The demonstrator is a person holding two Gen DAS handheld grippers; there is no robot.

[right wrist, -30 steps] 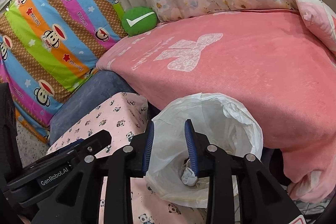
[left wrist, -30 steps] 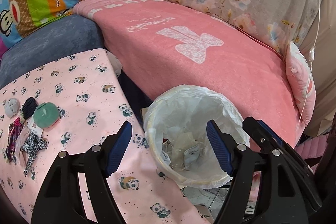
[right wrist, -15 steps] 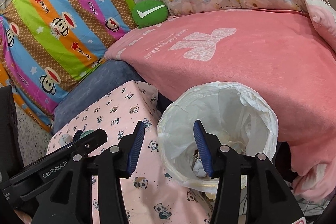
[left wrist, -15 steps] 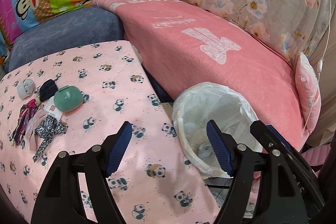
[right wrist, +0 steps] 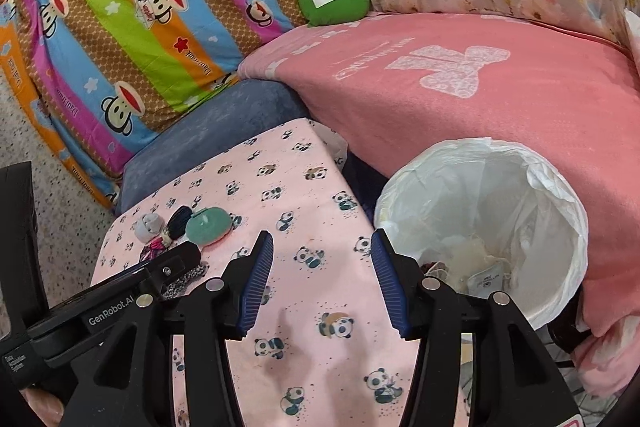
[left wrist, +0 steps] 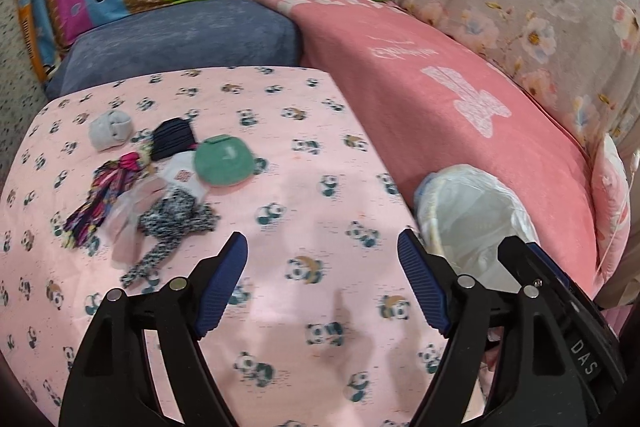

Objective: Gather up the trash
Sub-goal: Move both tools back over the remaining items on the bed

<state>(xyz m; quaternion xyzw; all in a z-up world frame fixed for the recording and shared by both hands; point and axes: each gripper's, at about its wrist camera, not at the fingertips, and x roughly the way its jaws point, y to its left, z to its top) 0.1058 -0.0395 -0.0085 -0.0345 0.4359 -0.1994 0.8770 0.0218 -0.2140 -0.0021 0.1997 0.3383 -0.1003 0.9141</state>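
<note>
A bin with a white liner (right wrist: 500, 211) stands between the panda-print table (right wrist: 320, 291) and the pink sofa, with crumpled trash (right wrist: 484, 279) at its bottom. In the left wrist view the bin (left wrist: 472, 219) is at the right, partly behind my finger. A pile of small items lies at the table's far left: a green round case (left wrist: 224, 161), a grey roll (left wrist: 110, 129), a dark pouch (left wrist: 174, 137), a multicoloured tassel (left wrist: 104, 195) and a spotted scrunchie (left wrist: 172, 215). My left gripper (left wrist: 322, 239) and right gripper (right wrist: 322, 237) hover over bare cloth, jaws opening, nothing between them.
The pink blanket (right wrist: 480, 87) covers the sofa behind the bin, with a green cushion (right wrist: 334, 1) and a striped monkey-print pillow (right wrist: 140, 11) further back. A blue cushion (left wrist: 180, 39) borders the table's far edge. The other gripper's black housing (right wrist: 120, 303) sits low left.
Both views have swung left, off the bin and over the panda-print table, so the pile of items is nearer. The right jaws have spread wider.
</note>
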